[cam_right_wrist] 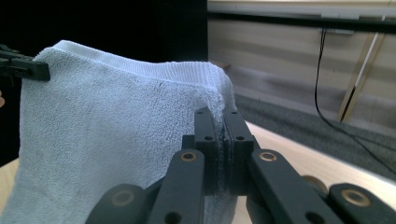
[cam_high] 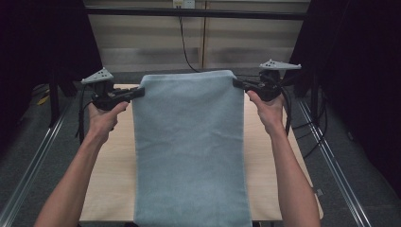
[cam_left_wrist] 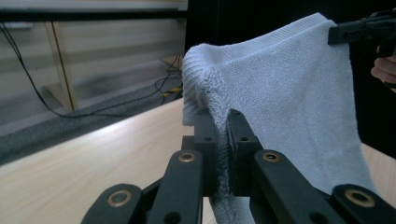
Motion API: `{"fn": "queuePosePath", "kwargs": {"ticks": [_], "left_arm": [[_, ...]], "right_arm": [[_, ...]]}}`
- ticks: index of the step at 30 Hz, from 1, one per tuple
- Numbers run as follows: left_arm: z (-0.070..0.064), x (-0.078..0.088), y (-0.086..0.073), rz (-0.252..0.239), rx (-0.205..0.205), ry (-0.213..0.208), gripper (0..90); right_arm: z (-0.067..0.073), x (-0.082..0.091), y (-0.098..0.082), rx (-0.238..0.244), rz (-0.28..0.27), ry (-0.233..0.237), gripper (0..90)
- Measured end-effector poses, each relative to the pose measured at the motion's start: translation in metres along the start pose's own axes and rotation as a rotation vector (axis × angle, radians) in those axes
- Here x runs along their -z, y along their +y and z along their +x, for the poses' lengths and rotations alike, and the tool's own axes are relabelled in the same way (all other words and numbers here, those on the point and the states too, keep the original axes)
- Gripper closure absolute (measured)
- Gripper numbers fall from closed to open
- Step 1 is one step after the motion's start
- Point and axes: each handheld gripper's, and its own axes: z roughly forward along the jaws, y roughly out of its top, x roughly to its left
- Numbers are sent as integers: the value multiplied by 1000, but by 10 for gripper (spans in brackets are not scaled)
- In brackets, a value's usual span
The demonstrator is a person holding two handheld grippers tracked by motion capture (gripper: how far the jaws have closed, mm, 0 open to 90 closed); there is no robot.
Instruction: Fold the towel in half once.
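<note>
A light blue towel [cam_high: 189, 142] hangs stretched between my two grippers above the wooden table [cam_high: 113, 179], its lower part draping down over the table's near edge. My left gripper [cam_high: 140, 92] is shut on the towel's upper left corner. In the left gripper view the jaws [cam_left_wrist: 223, 135] pinch the terry cloth [cam_left_wrist: 289, 93]. My right gripper [cam_high: 236, 83] is shut on the upper right corner. In the right gripper view the black jaws [cam_right_wrist: 223, 135] clamp the towel's hem [cam_right_wrist: 116, 126], with the other gripper [cam_right_wrist: 23, 67] at the far corner.
The light wooden tabletop shows on both sides of the towel. Metal rails [cam_high: 331, 156] run along the table's left and right. A black cable [cam_high: 185, 42] hangs down the back wall. Dark curtains flank the area.
</note>
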Motion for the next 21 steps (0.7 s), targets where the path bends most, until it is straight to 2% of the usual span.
{"fn": "queuePosePath", "kwargs": {"ticks": [3,6,9,12,14,16,18,19,20,21], "left_arm": [[-8,4,-14,27,-12,-18,850],[-18,10,-34,50,-20,-51,849],[-29,18,-54,65,-7,-80,849],[-41,29,-72,86,7,-91,849],[-52,38,-80,89,-2,-125,849],[-64,45,-88,91,-12,-135,849],[-72,51,-101,91,17,-132,849],[-75,52,-110,107,30,-145,849],[-77,54,-119,140,37,-139,849],[-79,55,-129,153,48,-136,848]], "right_arm": [[9,7,-12,9,10,21,863],[19,16,-35,23,39,53,863],[27,27,-60,5,46,92,862],[37,40,-84,26,89,100,862],[44,51,-97,40,105,103,862],[50,62,-107,44,117,104,862],[55,71,-115,45,126,106,862],[58,76,-119,40,127,112,862],[61,79,-125,27,126,120,862],[65,82,-131,26,140,125,862]]}}
